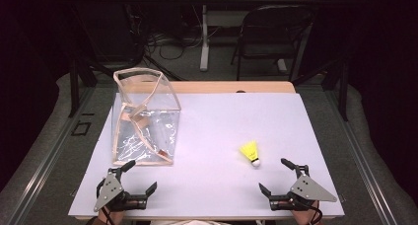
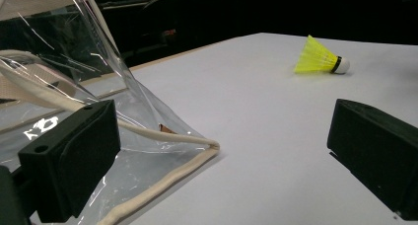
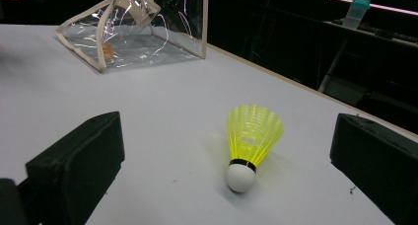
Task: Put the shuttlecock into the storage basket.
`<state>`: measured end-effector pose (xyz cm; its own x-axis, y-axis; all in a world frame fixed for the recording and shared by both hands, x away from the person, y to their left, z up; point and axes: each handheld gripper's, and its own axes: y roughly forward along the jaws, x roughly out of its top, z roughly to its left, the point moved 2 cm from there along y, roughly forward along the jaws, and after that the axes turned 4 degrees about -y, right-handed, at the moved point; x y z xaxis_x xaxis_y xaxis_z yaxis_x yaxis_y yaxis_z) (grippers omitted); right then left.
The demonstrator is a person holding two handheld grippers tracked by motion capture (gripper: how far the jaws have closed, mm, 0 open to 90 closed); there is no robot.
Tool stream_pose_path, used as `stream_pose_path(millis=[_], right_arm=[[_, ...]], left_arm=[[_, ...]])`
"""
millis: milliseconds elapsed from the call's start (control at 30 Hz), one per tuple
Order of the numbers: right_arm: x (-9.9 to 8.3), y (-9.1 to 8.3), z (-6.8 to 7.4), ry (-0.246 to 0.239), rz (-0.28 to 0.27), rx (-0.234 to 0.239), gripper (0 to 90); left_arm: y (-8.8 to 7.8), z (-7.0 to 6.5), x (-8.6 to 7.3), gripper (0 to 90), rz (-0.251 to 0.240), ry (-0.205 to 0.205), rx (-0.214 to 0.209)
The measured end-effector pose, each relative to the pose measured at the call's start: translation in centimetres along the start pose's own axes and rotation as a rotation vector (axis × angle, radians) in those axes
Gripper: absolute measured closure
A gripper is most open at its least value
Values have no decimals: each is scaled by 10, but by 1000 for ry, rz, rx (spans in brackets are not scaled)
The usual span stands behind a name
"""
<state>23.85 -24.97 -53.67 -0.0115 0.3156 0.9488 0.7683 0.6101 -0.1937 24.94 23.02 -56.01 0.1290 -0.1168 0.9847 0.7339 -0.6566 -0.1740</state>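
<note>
evidently the reach is only beginning: the right gripper (image 1: 275,174) is facing the yellow shuttlecock (image 3: 249,142), lying on the counter (image 1: 222,121), fingers wide. the left gripper (image 1: 139,174), likewise open and empty, is waiting by the clear bag (image 1: 144,117); next, close on the shuttlecock.

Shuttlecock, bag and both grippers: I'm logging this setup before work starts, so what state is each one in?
Shuttlecock: lying on its side on the table, untouched, cork end toward the person.
Clear bag: standing on the table, mouth open at the top, sides crumpled.
Left gripper: open, holding nothing, beside the bag's near corner.
Right gripper: open, holding nothing, just short of the shuttlecock.
</note>
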Motion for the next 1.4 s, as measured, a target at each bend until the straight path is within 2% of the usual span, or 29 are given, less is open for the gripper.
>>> stream_pose_path(millis=[400, 633, 833, 1067, 1400], right_arm=[[-1, 1, 0, 4, 16, 7, 0], [-1, 4, -1, 32, 33, 16, 0], [1, 7, -2, 46, 51, -4, 0], [4, 15, -3, 62, 119, -35, 0], [5, 27, -4, 85, 190, -40, 0]], left_arm=[[2, -1, 0, 0, -3, 4, -7], [2, -1, 0, 0, -4, 3, -7], [2, -1, 0, 0, -6, 7, -8], [1, -2, 0, 0, -7, 10, -12], [2, -2, 1, 0, -5, 11, -12]])
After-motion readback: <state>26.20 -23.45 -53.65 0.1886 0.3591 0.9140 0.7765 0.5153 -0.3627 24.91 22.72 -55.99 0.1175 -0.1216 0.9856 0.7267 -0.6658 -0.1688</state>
